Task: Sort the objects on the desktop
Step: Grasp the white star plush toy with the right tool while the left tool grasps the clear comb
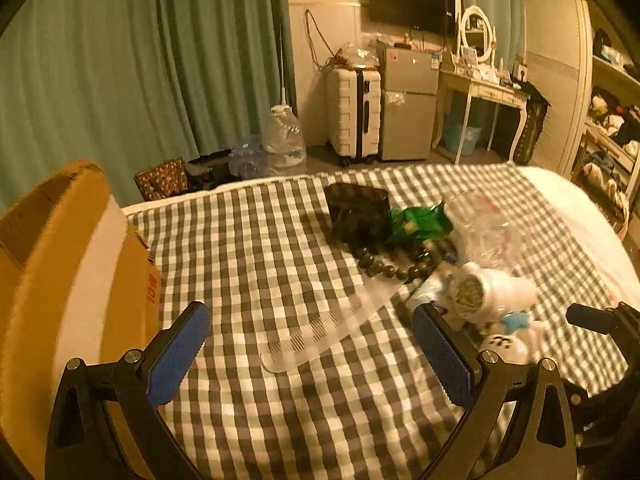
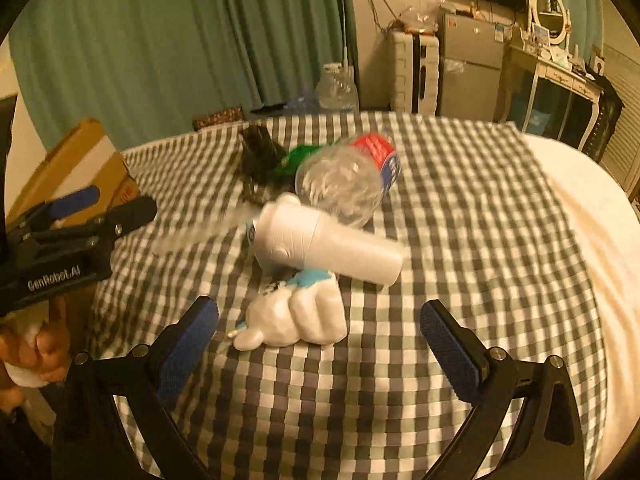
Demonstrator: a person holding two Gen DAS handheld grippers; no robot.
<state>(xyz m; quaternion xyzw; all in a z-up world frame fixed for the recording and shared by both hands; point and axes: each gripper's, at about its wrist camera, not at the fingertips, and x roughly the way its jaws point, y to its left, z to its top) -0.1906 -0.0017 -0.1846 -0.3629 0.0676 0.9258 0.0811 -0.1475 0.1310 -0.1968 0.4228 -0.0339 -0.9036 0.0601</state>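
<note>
Right gripper [image 2: 319,334]: jaws spread wide, nothing between the pads, tilted down over checked cloth [image 2: 460,208]
Left gripper [image 1: 312,346]: likewise spread and empty, pads clear of all items

Item, white comb [image 1: 332,326]: flat on cloth, just ahead of left gripper, between the lines of its two pads; long axis on a diagonal, near end toward left pad side, far end running up to the pile at right; nearer left hand by judgement

Item, white fist-shaped toy [image 2: 302,318]: on cloth directly ahead of right gripper, centred between its open pads, not touched; nearer right hand

Item, white bottle [image 2: 328,248]: lying on its side just behind the toy, long axis across the view, cap end leftward

Item, clear plastic bottle [image 2: 344,184]: red label, lying behind the white bottle, touching or nearly so

Item, dark bead string [image 1: 396,262]: beside far end of comb

Item, green packet [image 1: 420,222] and black tray [image 1: 358,210]: back of pile, side by side

Cardboard box [image 1: 72,272]: open, at left edge of cloth, just beside left gripper; probable sorting bin

Likely next: either gripper straight ahead and down onto its own item; comb thin and flat, awkward to pinch
</note>
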